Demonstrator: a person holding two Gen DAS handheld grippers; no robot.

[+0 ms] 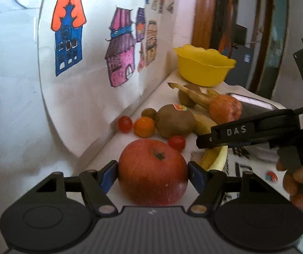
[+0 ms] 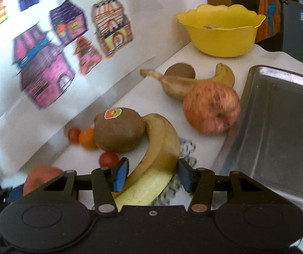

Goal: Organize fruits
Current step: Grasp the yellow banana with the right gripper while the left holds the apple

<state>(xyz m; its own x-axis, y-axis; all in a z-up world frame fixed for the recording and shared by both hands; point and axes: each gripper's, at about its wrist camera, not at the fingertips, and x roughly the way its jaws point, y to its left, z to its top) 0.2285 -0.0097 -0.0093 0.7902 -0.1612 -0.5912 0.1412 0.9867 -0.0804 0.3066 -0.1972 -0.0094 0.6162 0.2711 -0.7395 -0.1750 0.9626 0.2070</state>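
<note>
Your left gripper point(image 1: 152, 172) pinches the red apple point(image 1: 152, 171) on the white table point(image 2: 151, 97). Your right gripper point(image 2: 153, 175) sits spread around the near banana point(image 2: 159, 156), pads just beside it. Beyond: stickered kiwi point(image 2: 118, 132), steel tray point(image 2: 278, 127), yellow bowl point(image 2: 221, 33).

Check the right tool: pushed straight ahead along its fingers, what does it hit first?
The right tool already straddles the near yellow banana, so that comes first. Past the banana's curve, the brown kiwi with the sticker sits slightly left of the line; depth there is hard to judge.
</note>
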